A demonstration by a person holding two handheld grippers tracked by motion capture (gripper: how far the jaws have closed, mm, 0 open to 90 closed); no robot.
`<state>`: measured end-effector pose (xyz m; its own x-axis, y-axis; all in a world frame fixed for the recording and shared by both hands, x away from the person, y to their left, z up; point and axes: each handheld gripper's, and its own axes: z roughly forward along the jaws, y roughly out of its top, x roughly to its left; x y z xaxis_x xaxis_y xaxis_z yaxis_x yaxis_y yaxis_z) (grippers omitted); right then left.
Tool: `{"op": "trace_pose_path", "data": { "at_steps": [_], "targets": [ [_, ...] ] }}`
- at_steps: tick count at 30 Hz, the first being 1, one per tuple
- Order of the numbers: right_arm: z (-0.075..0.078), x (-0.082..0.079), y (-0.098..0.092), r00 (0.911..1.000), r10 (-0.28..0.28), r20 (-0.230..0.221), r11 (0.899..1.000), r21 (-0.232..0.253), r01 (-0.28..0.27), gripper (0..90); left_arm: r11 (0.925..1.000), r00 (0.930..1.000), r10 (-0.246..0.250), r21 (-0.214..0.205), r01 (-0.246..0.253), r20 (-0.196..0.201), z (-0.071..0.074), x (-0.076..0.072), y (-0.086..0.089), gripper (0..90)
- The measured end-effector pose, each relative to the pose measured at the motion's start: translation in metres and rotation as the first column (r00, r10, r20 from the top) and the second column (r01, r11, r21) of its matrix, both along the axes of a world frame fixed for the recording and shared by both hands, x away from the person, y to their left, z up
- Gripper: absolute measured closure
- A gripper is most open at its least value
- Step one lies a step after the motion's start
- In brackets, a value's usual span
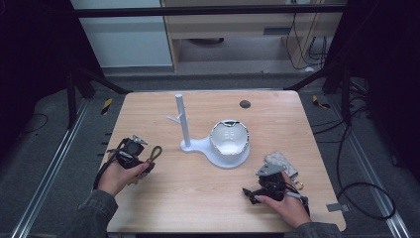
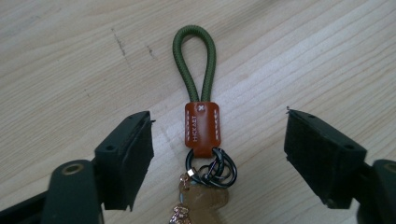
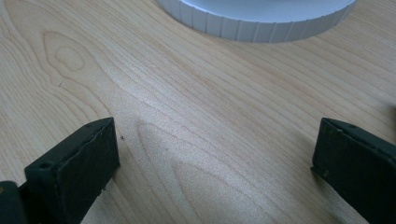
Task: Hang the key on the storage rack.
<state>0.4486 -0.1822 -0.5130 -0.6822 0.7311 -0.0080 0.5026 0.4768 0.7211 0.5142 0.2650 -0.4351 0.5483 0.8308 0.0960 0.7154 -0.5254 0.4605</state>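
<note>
One keychain (image 2: 201, 130), green cord loop, brown leather tab, dark rings, flat on table (image 1: 198, 188) between parted jaws of left gripper (image 2: 217, 154), untouched by either pad. Right of it: white stand (image 1: 185, 129), white bowl (image 1: 229, 138) on its base. Right gripper (image 3: 215, 168): jaws wide, nothing held.

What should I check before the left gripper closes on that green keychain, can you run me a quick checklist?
1. Keychain between the jaws of the left gripper: ok, the leather tab sits about midway.
2. Pads touching it: not ok, a gap shows on both sides.
3. Keychain flat on the table: ok, the cord loop lies straight ahead.
4. Rings and key free of the jaws: ok, though the key is cut off at the frame's bottom edge.
5. Right gripper out of the way: ok, open over bare wood near the white stand.
6. Peg on the stand free: ok.
</note>
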Motion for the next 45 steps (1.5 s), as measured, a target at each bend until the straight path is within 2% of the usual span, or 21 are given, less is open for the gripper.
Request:
{"op": "trace_pose_path", "data": {
  "at_steps": [11, 17, 24, 34, 35, 38, 45],
  "targets": [
    [0.000, 0.000, 0.000, 1.0000, 0.000, 0.000, 1.000, 0.000, 0.000, 0.5, 0.9999, 0.9984, 0.000, 0.017, 0.001, -0.056, 0.000, 0.004, 0.006, 37.1],
    [0.000, 0.000, 0.000, 1.0000, 0.000, 0.000, 1.000, 0.000, 0.000, 0.5, 0.9999, 0.9975, -0.001, 0.017, 0.003, -0.070, -0.003, 0.008, 0.005, 42.2],
    [0.000, 0.000, 0.000, 1.0000, 0.000, 0.000, 1.000, 0.000, 0.000, 0.5, 0.9991, 0.9958, -0.015, 0.038, 0.018, -0.090, -0.011, 0.017, 0.000, 46.7],
    [0.000, 0.000, 0.000, 1.0000, 0.000, 0.000, 1.000, 0.000, 0.000, 0.5, 0.9990, 0.9906, -0.007, 0.043, 0.013, -0.137, -0.021, 0.028, 0.003, 54.5],
    [0.000, 0.000, 0.000, 1.0000, 0.000, 0.000, 1.000, 0.000, 0.000, 0.5, 0.9995, 0.9899, -0.002, 0.032, 0.007, -0.142, -0.022, 0.028, 0.003, 55.0],
    [0.000, 0.000, 0.000, 1.0000, 0.000, -0.001, 1.000, 0.001, 0.000, 0.5, 0.9991, 0.9872, -0.013, 0.039, 0.020, -0.159, -0.025, 0.030, 0.003, 56.7],
    [0.000, 0.000, 0.000, 1.0000, -0.001, -0.001, 1.000, 0.000, 0.001, 0.5, 0.9993, 0.9870, -0.007, 0.035, 0.013, -0.160, -0.027, 0.032, 0.003, 60.1]
  ]
}}
